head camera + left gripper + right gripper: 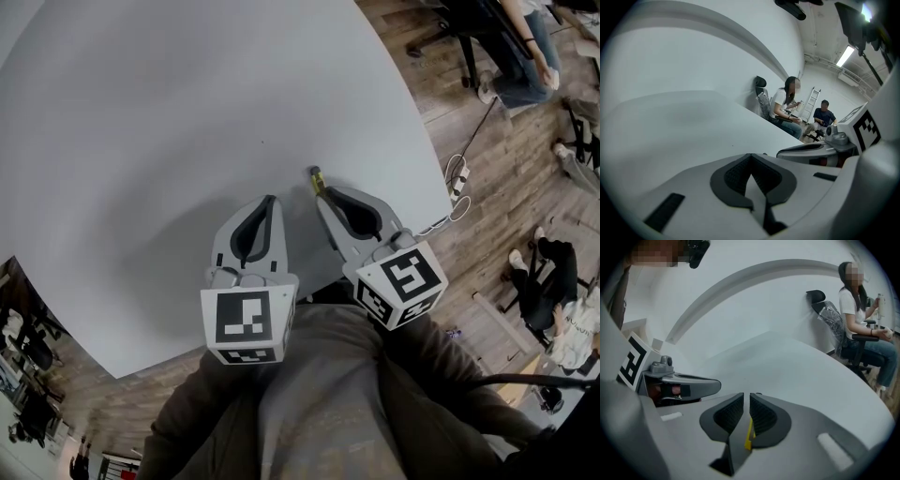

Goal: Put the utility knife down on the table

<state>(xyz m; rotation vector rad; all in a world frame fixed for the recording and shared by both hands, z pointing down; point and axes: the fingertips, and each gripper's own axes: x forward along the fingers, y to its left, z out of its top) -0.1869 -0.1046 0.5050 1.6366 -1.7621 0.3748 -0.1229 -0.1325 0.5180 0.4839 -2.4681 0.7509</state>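
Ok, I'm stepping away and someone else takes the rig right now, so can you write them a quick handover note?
Left gripper: shut and empty, over the table beside the right one.
Right gripper: shut on the utility knife, whose tip pokes out past the jaws in the head view.
Done: the knife is gripped and over the table's near part. I cannot tell whether it touches the surface.
Left: lower it, open the right gripper, and leave the knife lying on the table.
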